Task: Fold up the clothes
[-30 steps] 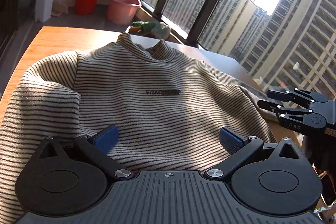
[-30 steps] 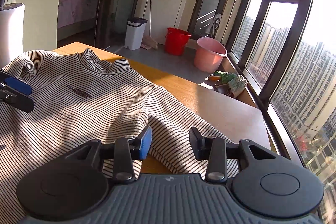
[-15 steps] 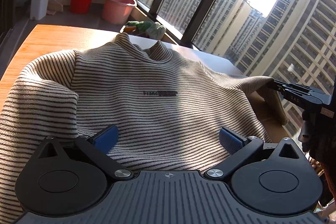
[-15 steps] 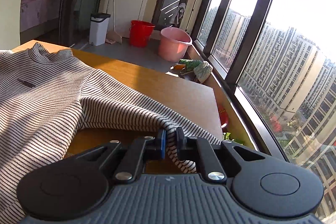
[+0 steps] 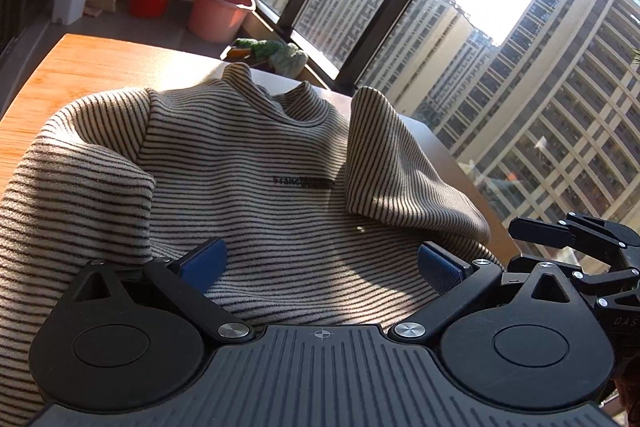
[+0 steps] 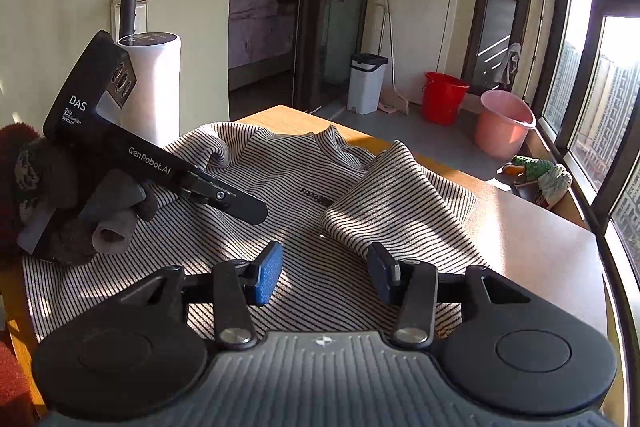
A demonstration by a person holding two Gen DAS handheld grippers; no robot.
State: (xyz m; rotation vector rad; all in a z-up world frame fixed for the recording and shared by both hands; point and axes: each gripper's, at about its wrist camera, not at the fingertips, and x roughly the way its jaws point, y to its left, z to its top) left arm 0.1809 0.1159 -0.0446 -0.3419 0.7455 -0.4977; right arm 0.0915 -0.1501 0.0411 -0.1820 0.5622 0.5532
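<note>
High-rise home balcony room, bedroom doorway [image 6: 260, 27], buckets [image 6: 444, 97], bin [image 6: 366, 83], broom [image 6: 394, 67]

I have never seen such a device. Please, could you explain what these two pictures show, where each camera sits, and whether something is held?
A person holds a two-finger tool in each hand; each carries a camera looking along its fingers. One picture comes from the left gripper, the other from the right gripper. Both are open and hold nothing. A striped sweater lies on the wooden table. Its right sleeve is folded over the chest. In the right view, the person's gloved left hand holds the other tool.
</note>
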